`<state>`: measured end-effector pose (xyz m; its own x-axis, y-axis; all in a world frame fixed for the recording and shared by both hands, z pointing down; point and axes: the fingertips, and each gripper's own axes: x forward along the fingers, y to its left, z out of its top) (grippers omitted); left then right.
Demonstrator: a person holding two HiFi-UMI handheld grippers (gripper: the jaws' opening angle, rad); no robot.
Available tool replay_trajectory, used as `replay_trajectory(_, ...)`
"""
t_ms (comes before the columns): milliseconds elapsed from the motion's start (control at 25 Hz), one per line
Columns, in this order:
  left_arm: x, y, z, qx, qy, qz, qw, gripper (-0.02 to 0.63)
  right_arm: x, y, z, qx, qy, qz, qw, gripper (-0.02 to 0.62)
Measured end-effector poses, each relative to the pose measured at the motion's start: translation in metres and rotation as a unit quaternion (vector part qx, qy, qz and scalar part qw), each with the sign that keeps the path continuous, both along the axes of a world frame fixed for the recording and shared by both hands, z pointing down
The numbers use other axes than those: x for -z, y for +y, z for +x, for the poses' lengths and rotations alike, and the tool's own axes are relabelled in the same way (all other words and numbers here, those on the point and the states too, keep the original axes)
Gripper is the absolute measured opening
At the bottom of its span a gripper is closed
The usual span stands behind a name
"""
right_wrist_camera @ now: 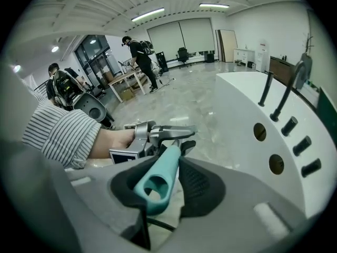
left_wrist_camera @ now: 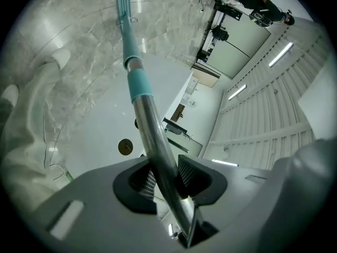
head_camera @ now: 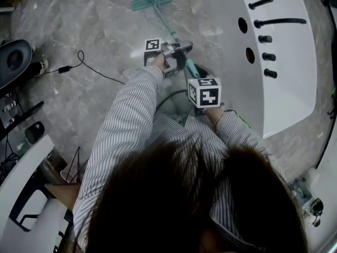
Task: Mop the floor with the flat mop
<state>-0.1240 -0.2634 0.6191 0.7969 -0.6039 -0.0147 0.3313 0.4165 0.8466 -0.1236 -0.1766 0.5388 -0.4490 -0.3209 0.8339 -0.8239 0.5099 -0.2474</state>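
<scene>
With the left hand-held gripper (left_wrist_camera: 166, 175) clamped on the flat mop's (head_camera: 151, 2) steel pole (left_wrist_camera: 150, 125) and the right hand-held gripper (right_wrist_camera: 166, 178) clamped on its teal handle end (right_wrist_camera: 155, 186), push steadily, keeping the head pressed flat on the floor (head_camera: 105, 20) ahead.

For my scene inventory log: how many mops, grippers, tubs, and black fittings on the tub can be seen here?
mop: 1
grippers: 2, the left gripper and the right gripper, both with jaws shut on the mop
tub: 1
black fittings: 5
Total: 9
</scene>
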Motion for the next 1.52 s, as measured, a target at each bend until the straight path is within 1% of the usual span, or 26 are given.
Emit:
replay_trajectory(160, -0.007, -0.07, -0.034, 0.017, -0.008, 0.006, 0.9998, 0.118, -0.009, -0.069, -0.032, 0.008, -0.006, 0.008, 1.0, 0.117)
replay_trajectory(280, -0.012, -0.124, -0.062, 0.058, -0.005, 0.005, 0.9983, 0.116, -0.013, -0.121, -0.057, 0.004, -0.016, 0.008, 1.0, 0.117)
replay_trajectory(360, -0.013, -0.157, -0.079, 0.077, -0.002, 0.004, 0.997, 0.115, -0.014, -0.153, -0.071, 0.007, -0.016, 0.008, 1.0, 0.117)
replay_trajectory(560, -0.015, -0.238, -0.11, 0.079, -0.012, 0.001, 0.9968, 0.115, -0.015, -0.234, -0.1, 0.021, -0.015, 0.008, 1.0, 0.117)
replay_trajectory(680, -0.018, -0.282, -0.132, 0.096, -0.018, 0.001, 0.9953, 0.115, -0.016, -0.277, -0.12, 0.026, -0.019, 0.008, 0.999, 0.117)
replay_trajectory(800, -0.02, -0.315, -0.151, 0.112, -0.02, -0.001, 0.9935, 0.115, -0.017, -0.31, -0.137, 0.023, -0.026, 0.009, 0.999, 0.117)
replay_trajectory(920, -0.024, -0.335, -0.163, 0.116, -0.023, -0.002, 0.993, 0.115, -0.021, -0.331, -0.149, 0.017, -0.033, 0.009, 0.999, 0.117)
replay_trajectory(1040, -0.028, -0.342, -0.168, 0.107, -0.025, 0.0, 0.9939, 0.115, -0.026, -0.337, -0.153, 0.017, -0.034, 0.007, 0.999, 0.117)
replay_trajectory(1200, -0.034, -0.337, -0.16, 0.096, -0.024, -0.008, 0.9951, 0.106, -0.033, -0.331, -0.146, 0.019, -0.026, -0.004, 0.999, 0.117)
replay_trajectory(1320, -0.035, -0.331, -0.158, 0.106, -0.022, -0.012, 0.994, 0.101, -0.034, -0.324, -0.143, 0.013, -0.026, -0.008, 1.0, 0.115)
replay_trajectory(1520, -0.031, -0.317, -0.154, 0.114, -0.02, -0.007, 0.9933, 0.101, -0.03, -0.309, -0.139, 0.012, -0.028, 0.0, 1.0, 0.115)
